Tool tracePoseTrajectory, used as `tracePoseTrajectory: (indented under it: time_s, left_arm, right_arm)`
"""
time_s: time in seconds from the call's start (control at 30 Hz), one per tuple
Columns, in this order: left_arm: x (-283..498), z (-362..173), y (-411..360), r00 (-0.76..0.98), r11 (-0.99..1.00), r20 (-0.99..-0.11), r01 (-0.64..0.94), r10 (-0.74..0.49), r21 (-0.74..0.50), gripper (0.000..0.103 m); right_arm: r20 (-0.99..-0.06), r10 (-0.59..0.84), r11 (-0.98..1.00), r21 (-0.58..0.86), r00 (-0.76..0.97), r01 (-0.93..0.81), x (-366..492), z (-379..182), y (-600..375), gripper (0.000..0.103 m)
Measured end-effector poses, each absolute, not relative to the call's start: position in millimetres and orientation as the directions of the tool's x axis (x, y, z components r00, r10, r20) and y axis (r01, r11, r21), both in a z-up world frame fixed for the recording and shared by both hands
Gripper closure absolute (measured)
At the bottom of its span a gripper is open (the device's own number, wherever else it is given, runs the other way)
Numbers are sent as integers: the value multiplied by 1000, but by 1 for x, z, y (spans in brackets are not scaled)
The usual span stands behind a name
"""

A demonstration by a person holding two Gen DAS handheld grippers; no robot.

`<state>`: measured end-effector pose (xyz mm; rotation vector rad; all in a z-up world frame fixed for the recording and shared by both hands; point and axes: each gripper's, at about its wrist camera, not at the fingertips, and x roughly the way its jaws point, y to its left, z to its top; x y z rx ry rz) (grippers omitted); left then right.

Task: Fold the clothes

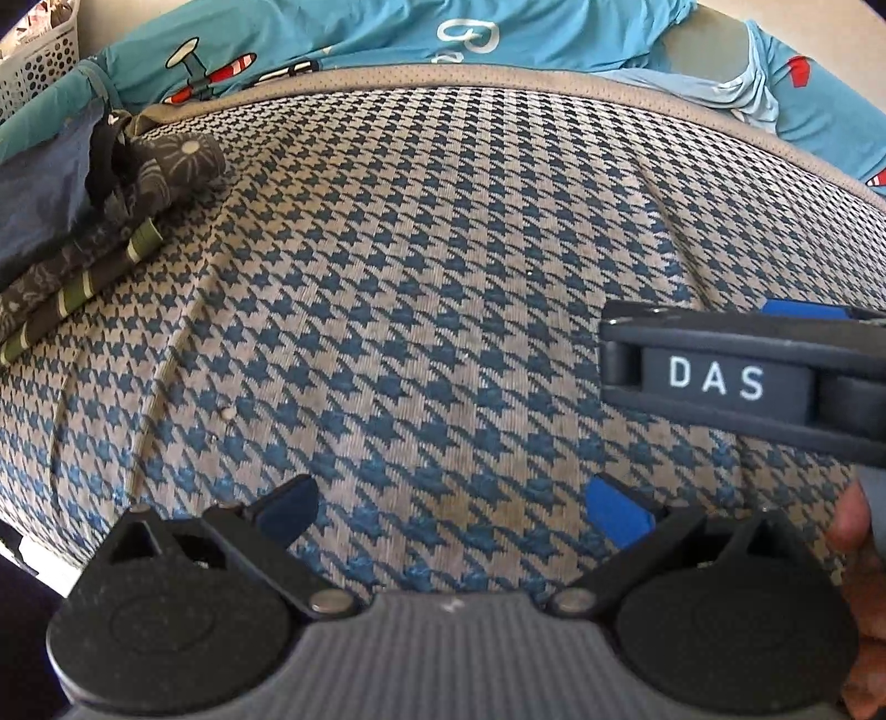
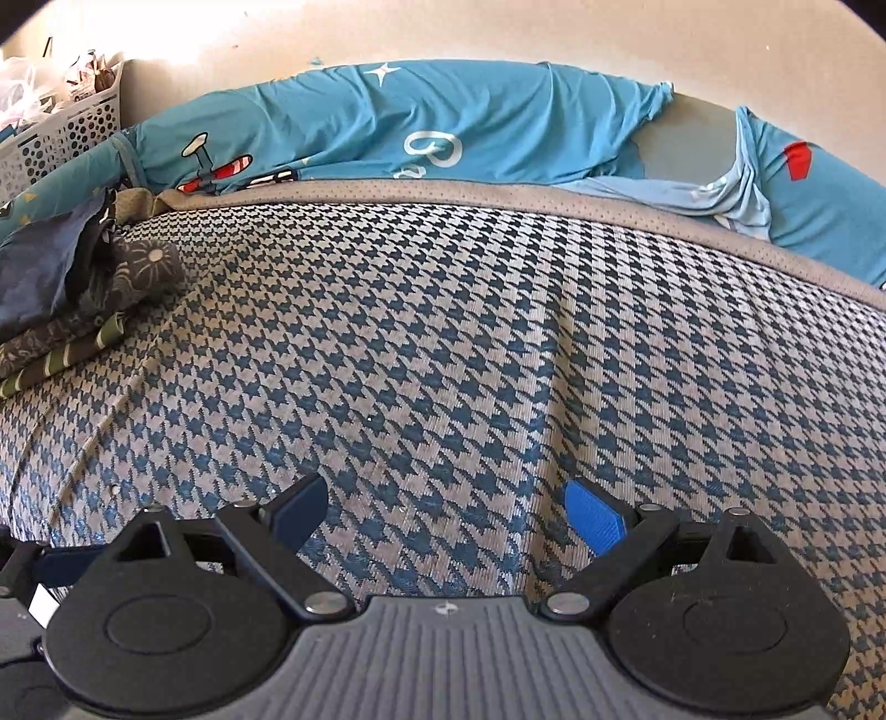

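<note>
My left gripper (image 1: 451, 509) is open and hovers low over a blue-and-beige houndstooth cover (image 1: 415, 277), with nothing between its blue pads. My right gripper (image 2: 448, 515) is open too, above the same cover (image 2: 443, 343), and holds nothing. One of the right gripper's fingers (image 1: 714, 382), marked DAS, reaches in from the right of the left wrist view. A stack of dark patterned folded clothes (image 1: 111, 221) (image 2: 88, 299) lies at the far left, with a navy piece (image 1: 39, 188) on top. No garment lies under either gripper.
Turquoise bedding with a plane print (image 1: 332, 44) (image 2: 387, 127) runs along the far edge, with a pale blue cloth (image 2: 720, 188) bunched at the right. A white perforated basket (image 2: 61, 133) stands at the back left. A hand (image 1: 853, 526) shows at the right edge.
</note>
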<state>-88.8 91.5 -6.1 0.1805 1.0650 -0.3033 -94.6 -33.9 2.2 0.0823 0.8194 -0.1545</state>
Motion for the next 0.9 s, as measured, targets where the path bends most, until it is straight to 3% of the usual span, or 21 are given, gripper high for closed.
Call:
tracePoseTrajectory:
  time_s: [0.9]
  left_arm:
    - [-90,-11,94,442,944,-887,329,-134,22,0]
  right_arm:
    - [-753,-104,986,6,650,164,-92,-4,-34,10]
